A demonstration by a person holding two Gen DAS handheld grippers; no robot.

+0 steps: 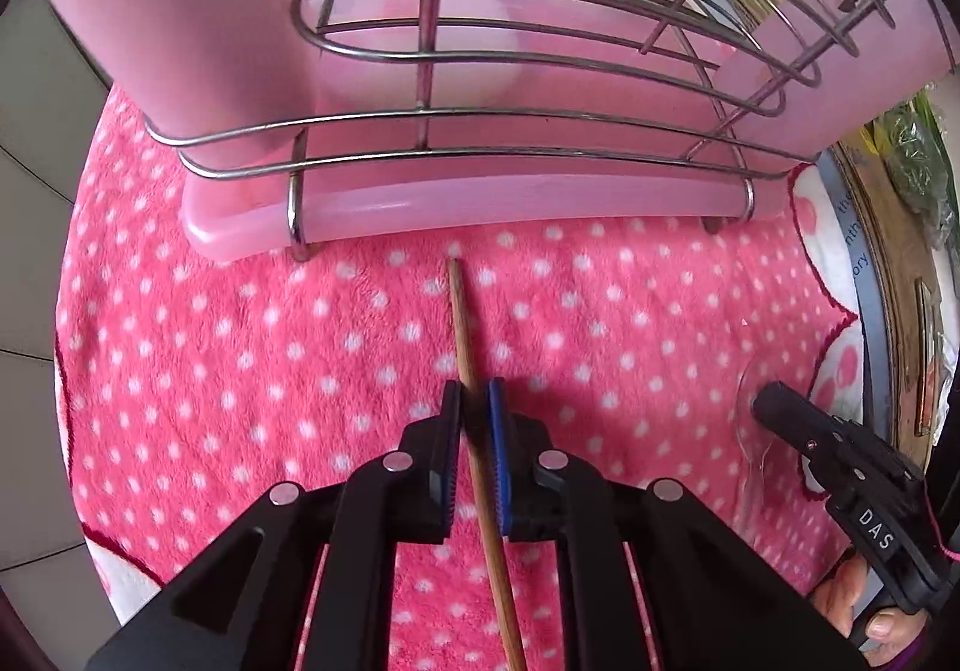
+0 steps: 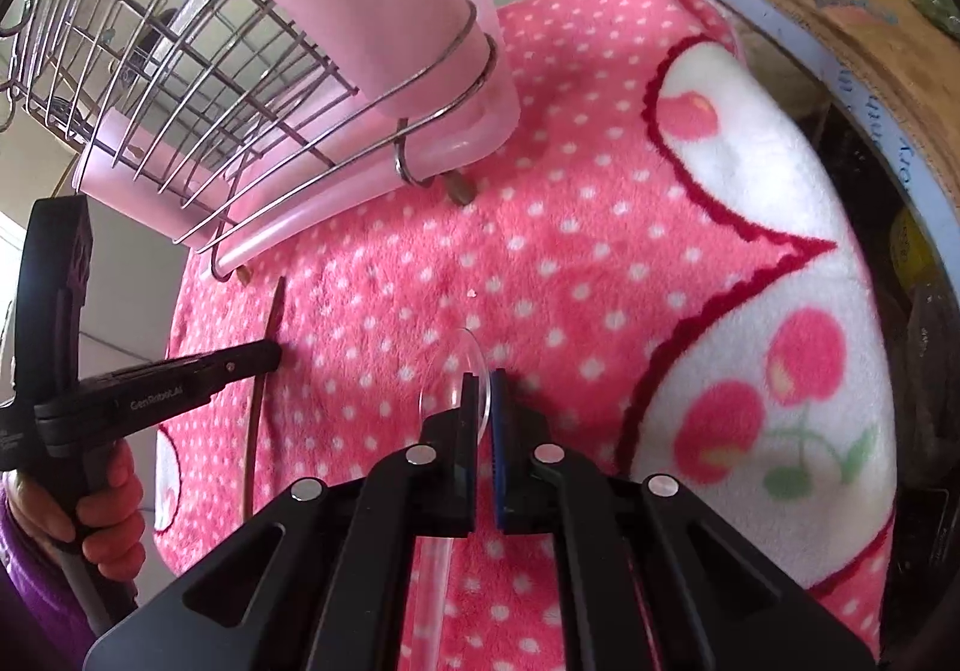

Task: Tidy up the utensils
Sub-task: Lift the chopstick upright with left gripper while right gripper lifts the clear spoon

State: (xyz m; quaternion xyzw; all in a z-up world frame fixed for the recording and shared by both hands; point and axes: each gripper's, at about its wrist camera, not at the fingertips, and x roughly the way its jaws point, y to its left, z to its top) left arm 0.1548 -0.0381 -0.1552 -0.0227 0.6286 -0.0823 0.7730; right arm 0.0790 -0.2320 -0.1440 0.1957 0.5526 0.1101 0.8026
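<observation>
My left gripper (image 1: 475, 389) is shut on a brown wooden chopstick (image 1: 463, 323) that points toward the wire utensil rack (image 1: 468, 131); the chopstick's tip is a short way from the rack's pink drip tray (image 1: 510, 203). My right gripper (image 2: 483, 380) is shut on a clear plastic spoon (image 2: 447, 371), holding it edge-on over the pink dotted blanket (image 2: 600, 263). In the right wrist view the left gripper (image 2: 264, 356) and the chopstick (image 2: 277, 305) appear at the left, in front of the rack (image 2: 198, 89). In the left wrist view the right gripper (image 1: 774, 401) and the spoon (image 1: 747, 431) show at the right.
The pink blanket (image 1: 240, 341) with white dots covers the work surface. A cardboard box (image 2: 840, 11) with a blue edge and bagged greens (image 1: 918, 155) stands along the right. Grey tiled floor (image 1: 36, 131) lies to the left. A person's hand (image 2: 102, 515) holds the left gripper's handle.
</observation>
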